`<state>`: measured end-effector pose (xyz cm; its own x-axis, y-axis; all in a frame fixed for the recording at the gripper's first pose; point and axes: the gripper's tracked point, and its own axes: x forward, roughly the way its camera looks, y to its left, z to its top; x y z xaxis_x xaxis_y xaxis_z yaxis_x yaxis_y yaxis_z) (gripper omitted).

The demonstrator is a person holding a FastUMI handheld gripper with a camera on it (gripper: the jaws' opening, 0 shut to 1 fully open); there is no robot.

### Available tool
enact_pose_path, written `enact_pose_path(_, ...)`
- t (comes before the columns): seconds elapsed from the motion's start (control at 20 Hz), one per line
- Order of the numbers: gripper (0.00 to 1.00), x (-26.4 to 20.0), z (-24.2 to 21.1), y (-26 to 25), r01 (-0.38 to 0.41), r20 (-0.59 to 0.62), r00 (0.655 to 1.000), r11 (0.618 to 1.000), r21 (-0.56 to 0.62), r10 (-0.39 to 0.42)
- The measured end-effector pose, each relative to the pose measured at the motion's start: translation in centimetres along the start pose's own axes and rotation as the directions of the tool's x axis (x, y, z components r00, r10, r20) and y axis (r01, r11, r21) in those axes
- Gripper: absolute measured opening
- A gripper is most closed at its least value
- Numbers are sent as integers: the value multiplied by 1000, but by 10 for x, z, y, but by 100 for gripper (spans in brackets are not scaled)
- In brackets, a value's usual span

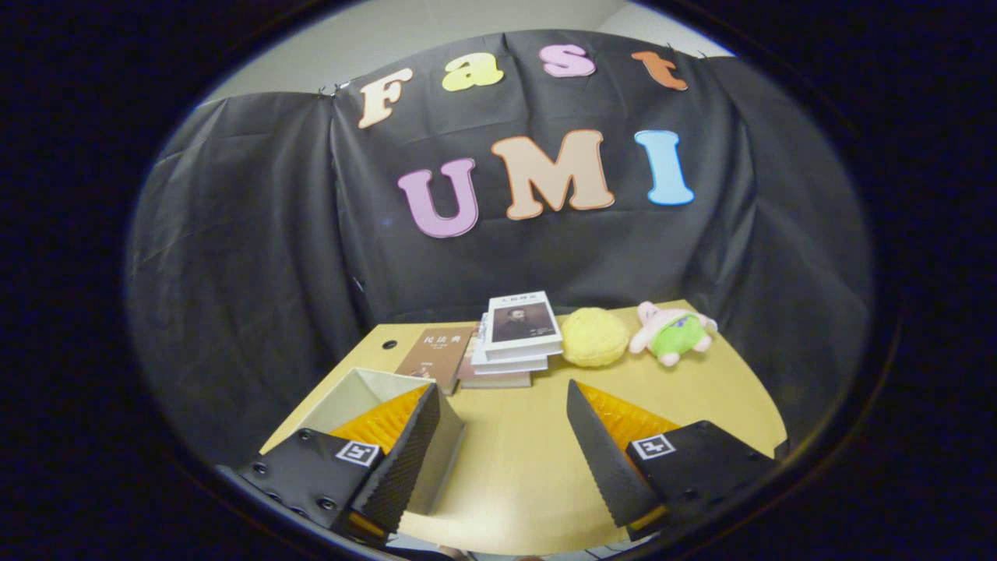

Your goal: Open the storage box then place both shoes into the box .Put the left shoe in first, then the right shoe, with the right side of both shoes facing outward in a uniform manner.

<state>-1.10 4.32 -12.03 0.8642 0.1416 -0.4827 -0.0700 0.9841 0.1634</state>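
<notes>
In the gripper view we see our gripper (498, 440) spread wide with nothing between its two fingers, hovering over the wooden table (522, 467). One storage box (374, 393), open at the top, sits on the table partly behind the left finger (401, 460). Beyond the fingers we count three books (502, 343) in a loose stack, one yellow round plush (594, 336) and one pink-and-green plush toy (671, 329) in a row before the black cloth wall (273, 257).

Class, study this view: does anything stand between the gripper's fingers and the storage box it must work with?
Nothing visible does. The open gripper hangs over the wooden table, and the pale, open-topped storage box lies directly beneath its left finger. The stacked books and plush toys sit beyond the fingers.
</notes>
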Motion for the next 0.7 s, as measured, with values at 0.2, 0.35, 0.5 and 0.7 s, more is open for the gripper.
enact_pose_path(0.2,100,-17,20,-36,61,90,994,998,-21,-59)
enact_pose_path(0.35,100,-28,32,-57,101,158,983,994,-31,-95)
enact_pose_path(0.5,100,-40,48,-74,146,244,961,988,-46,-131)
enact_pose_path(0.7,100,-37,50,-78,149,265,955,988,-45,-132)
